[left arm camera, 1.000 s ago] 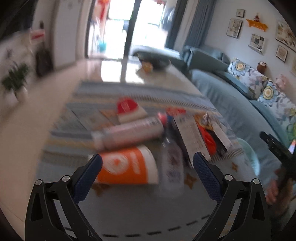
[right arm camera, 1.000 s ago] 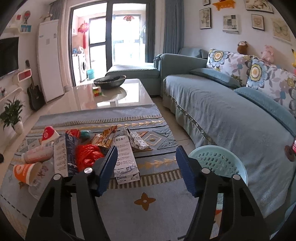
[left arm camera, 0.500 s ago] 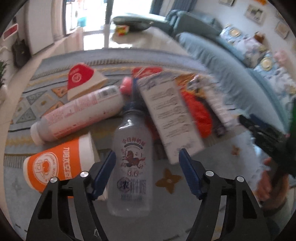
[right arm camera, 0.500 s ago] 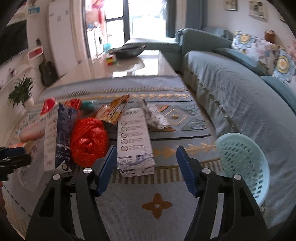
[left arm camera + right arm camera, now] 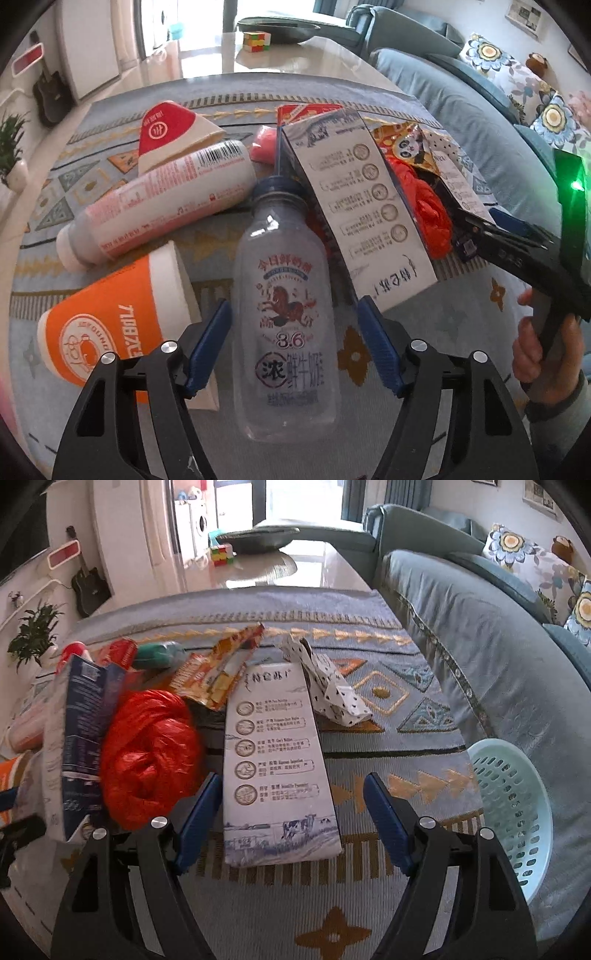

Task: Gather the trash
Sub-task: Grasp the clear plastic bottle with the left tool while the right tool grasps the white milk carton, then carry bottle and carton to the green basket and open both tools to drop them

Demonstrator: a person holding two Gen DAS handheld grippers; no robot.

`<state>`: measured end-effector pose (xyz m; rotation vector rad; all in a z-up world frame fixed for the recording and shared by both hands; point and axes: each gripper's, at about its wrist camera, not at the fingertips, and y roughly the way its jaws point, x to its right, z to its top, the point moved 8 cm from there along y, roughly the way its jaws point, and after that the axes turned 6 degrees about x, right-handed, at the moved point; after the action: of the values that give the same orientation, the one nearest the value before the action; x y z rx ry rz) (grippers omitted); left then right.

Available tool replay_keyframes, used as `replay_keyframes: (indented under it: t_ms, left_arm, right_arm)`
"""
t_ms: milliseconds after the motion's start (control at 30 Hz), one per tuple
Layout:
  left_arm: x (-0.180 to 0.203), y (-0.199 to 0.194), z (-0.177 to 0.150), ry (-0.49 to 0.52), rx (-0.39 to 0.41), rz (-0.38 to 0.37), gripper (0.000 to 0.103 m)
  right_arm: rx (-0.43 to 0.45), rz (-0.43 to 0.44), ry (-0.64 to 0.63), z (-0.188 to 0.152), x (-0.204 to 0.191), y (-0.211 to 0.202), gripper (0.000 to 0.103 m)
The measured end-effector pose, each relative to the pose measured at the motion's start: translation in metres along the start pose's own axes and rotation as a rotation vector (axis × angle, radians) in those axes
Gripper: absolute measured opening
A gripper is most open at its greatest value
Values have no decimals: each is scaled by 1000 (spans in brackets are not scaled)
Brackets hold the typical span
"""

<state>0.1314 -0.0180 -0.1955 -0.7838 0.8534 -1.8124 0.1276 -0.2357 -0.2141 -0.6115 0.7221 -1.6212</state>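
Trash lies on a patterned rug. In the left wrist view my left gripper is open, its fingers on either side of a clear milk bottle that lies flat. An orange paper cup, a pink-white bottle and a white carton lie around it. In the right wrist view my right gripper is open around the near end of a flat white milk carton. A red plastic bag and a blue carton lie to its left.
A light-green basket stands on the floor at the right, against a blue sofa. Snack wrappers and a spotted paper lie behind the carton. A glass coffee table with a cube and bowl stands beyond the rug.
Both grippers moved forward and down toward the trash. The left fingers now flank the clear bottle; the right fingers now flank the flat white carton.
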Motion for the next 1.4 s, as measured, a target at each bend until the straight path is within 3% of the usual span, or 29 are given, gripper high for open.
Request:
replay_keyframes:
  t_ms: [67, 133, 233, 500, 533, 567, 600, 700, 800, 833, 867, 1067, 1200, 1300, 1400]
  left_arm:
    - [1, 0, 0, -6, 3, -6, 66]
    - [2, 1, 0, -28, -6, -37, 56]
    - [0, -2, 0, -55, -3, -48, 55]
    - [5, -64, 17, -101, 177, -96, 51]
    - [10, -76, 24, -88, 212, -95, 26]
    - [19, -85, 31, -81, 224, -141, 4]
    - [25, -91, 36, -91, 230, -180, 0]
    - [48, -98, 54, -53, 230, -186, 0]
    - [58, -85, 46, -34, 166, -188, 2]
    - [58, -83, 40, -27, 146, -189, 13]
    - [56, -80, 29, -21, 112, -184, 32]
    - [33, -64, -17, 0, -34, -166, 71]
    - [30, -43, -50, 35, -160, -124, 71]
    - [28, -33, -66, 46, -207, -110, 69]
    - [25, -30, -71, 49, -233, -116, 48]
  right_arm:
    - [-1, 4, 4, -2, 2, -1, 52]
    - [15, 22, 3, -4, 0, -8, 51]
    - [47, 50, 26, -5, 1, -25, 50]
    - [168, 138, 104, 4, 14, -92, 50]
    - [185, 144, 124, 8, 19, -101, 50]
    - [201, 145, 147, 11, 27, -109, 50]
    - [215, 139, 162, 13, 33, -116, 50]
    - [244, 116, 204, 19, 59, -130, 50]
    - [220, 92, 210, 13, 75, -130, 50]
    - [215, 94, 213, 10, 77, -130, 50]
    - [209, 94, 215, 6, 79, -130, 50]
    - [165, 101, 230, -20, 81, -118, 50]
    - [156, 100, 234, -30, 82, -119, 50]
    - [153, 90, 236, -34, 85, -120, 50]
    - [147, 85, 247, -37, 90, -120, 50]
